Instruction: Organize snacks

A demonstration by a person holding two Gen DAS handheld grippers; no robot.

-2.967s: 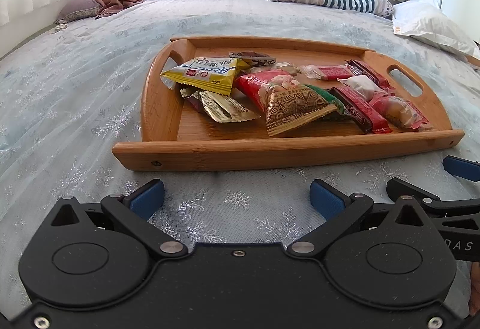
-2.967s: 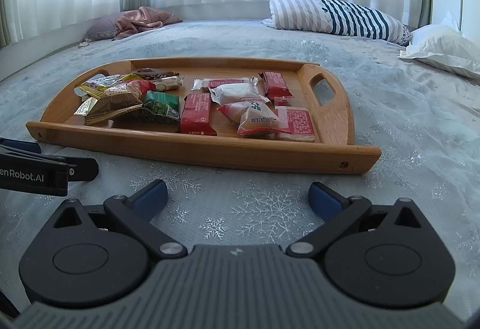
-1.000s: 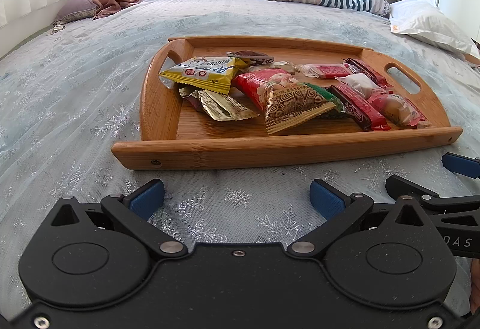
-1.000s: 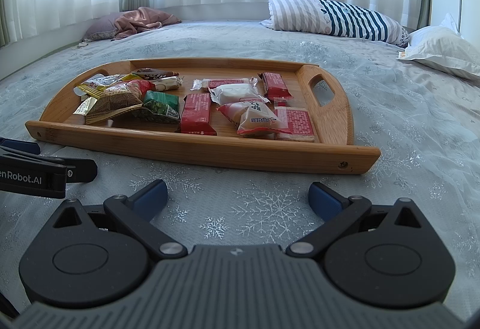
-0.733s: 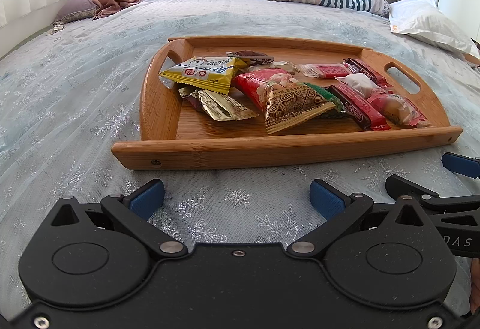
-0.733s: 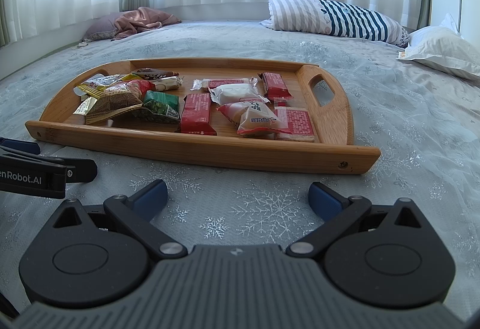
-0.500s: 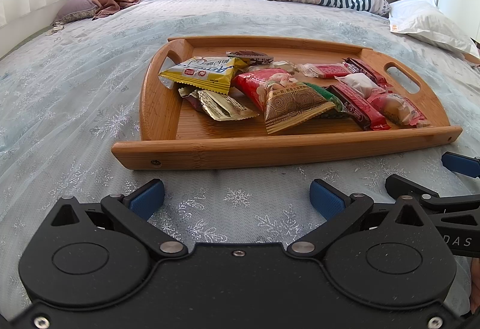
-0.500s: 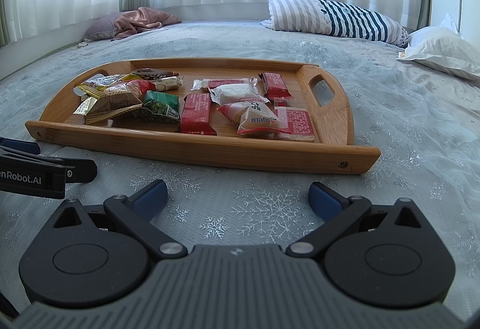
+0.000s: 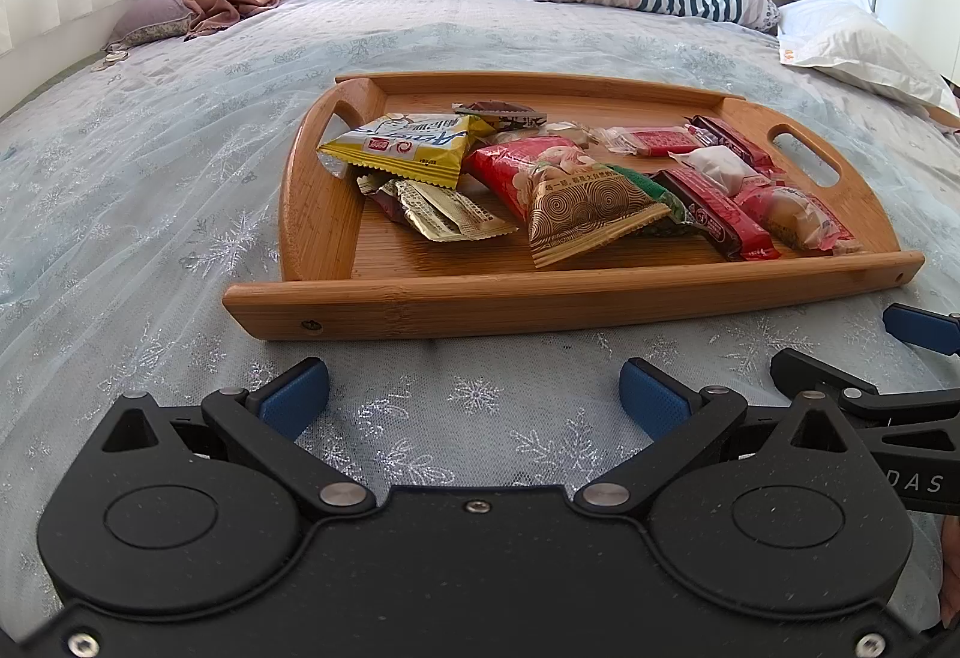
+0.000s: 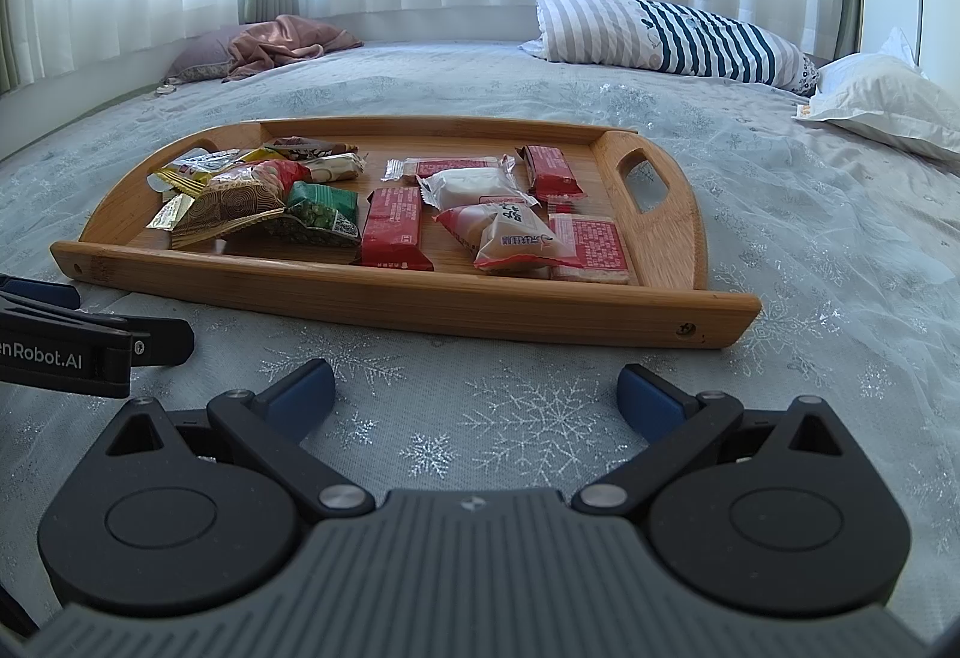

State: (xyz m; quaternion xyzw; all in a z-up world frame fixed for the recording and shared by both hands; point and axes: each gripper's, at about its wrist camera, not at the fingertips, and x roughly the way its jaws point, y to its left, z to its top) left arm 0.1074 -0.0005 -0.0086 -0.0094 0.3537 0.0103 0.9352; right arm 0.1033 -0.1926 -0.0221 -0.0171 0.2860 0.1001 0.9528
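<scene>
A wooden tray (image 9: 420, 298) (image 10: 420, 298) lies on the bed with several wrapped snacks in it. At its left end lie a yellow packet (image 9: 402, 147), a gold crinkled wrapper (image 9: 444, 214) and a brown spiral-patterned packet (image 9: 585, 217) (image 10: 231, 208). A green packet (image 10: 321, 211), red bars (image 10: 393, 229) and a white cake (image 10: 471, 184) lie further right. My left gripper (image 9: 474, 394) hovers open in front of the tray's near rim, holding nothing. My right gripper (image 10: 474, 394) is open too, just short of the rim, empty.
The bedspread (image 10: 810, 238) is pale blue with snowflake print. A striped pillow (image 10: 666, 36) and a white pillow (image 10: 888, 108) lie at the far right. A pink cloth on a purple pillow (image 10: 270, 42) lies at the far left. Curtains hang behind.
</scene>
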